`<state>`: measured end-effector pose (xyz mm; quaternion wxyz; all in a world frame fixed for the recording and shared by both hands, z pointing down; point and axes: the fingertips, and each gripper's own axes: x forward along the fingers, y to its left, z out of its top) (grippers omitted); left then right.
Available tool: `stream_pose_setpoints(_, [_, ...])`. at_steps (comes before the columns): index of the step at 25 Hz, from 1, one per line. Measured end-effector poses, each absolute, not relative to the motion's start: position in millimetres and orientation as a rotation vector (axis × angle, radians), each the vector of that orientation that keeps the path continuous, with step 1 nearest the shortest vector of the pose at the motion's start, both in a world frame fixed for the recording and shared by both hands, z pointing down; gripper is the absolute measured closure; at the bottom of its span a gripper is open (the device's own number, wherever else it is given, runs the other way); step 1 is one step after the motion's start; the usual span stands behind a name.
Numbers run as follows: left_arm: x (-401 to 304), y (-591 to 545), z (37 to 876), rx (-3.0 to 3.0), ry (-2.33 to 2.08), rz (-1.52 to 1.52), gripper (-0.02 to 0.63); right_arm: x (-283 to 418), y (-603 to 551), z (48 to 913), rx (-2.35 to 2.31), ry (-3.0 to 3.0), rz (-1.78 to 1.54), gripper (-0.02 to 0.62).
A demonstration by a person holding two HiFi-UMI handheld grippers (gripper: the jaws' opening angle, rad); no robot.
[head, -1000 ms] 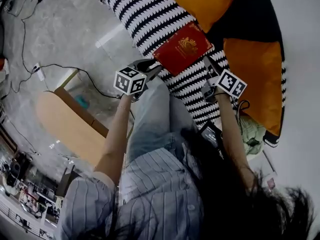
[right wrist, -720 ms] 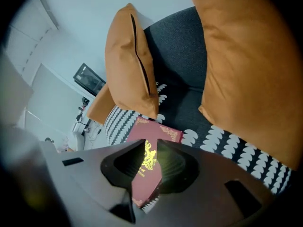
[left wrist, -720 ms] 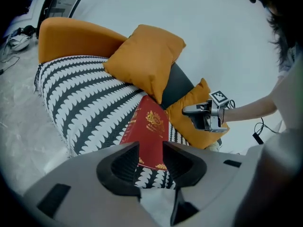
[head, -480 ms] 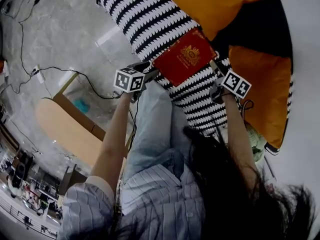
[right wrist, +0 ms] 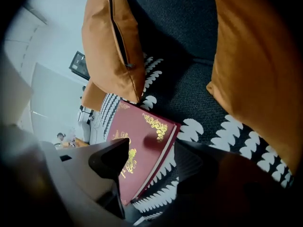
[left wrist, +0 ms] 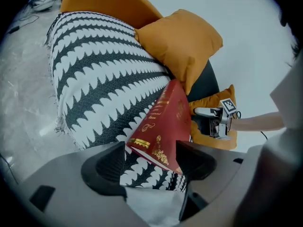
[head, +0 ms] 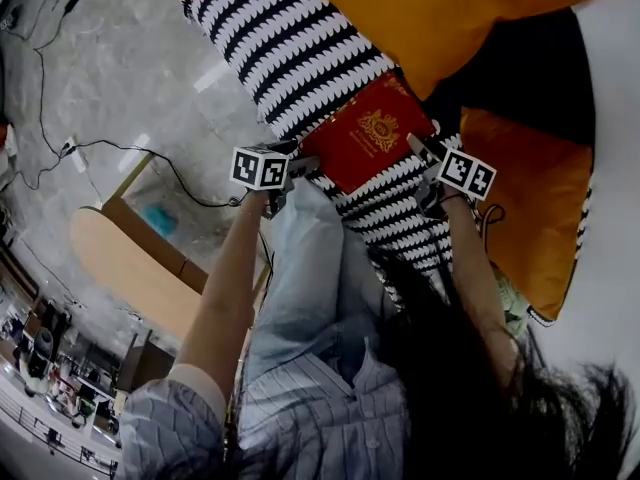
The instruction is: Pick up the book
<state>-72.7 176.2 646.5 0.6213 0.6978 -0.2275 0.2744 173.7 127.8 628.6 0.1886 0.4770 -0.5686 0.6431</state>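
Straddling the red gold-stamped hardcover book [head: 368, 133] mid-frame with left gripper [head: 303, 158] and right gripper [head: 418, 146], jaws just opened wide, pressing nothing

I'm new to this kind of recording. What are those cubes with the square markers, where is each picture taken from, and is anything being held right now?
There is no robot here. A person holds a two-jaw tool in each hand, and the marker cubes are parts of those tools. The head view comes from a camera on the person's head looking down; it shows the left gripper and the right gripper. The other two pictures come from cameras riding on each gripper, looking along its jaws. A red book with gold ornament rests on a black-and-white patterned throw, beside orange cushions. Each gripper's jaws have just been opening and stand apart with an edge of the book between them, so nothing is gripped.
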Motion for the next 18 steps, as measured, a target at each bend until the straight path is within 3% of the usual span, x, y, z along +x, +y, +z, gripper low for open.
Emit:
stream_pose_setpoints(10, [-48.9, 169.1, 646.3, 1.585, -0.492, 0.589, 0.272, 173.6, 124.2, 639.4, 1.318, -1.586, 1.872, 0.314])
stream_pose_setpoints(18, [-77.2, 174.9, 681.1, 1.594, -0.392, 0.577, 0.273, 137.7, 126.6, 672.8, 1.287, -1.609, 1.978, 0.314])
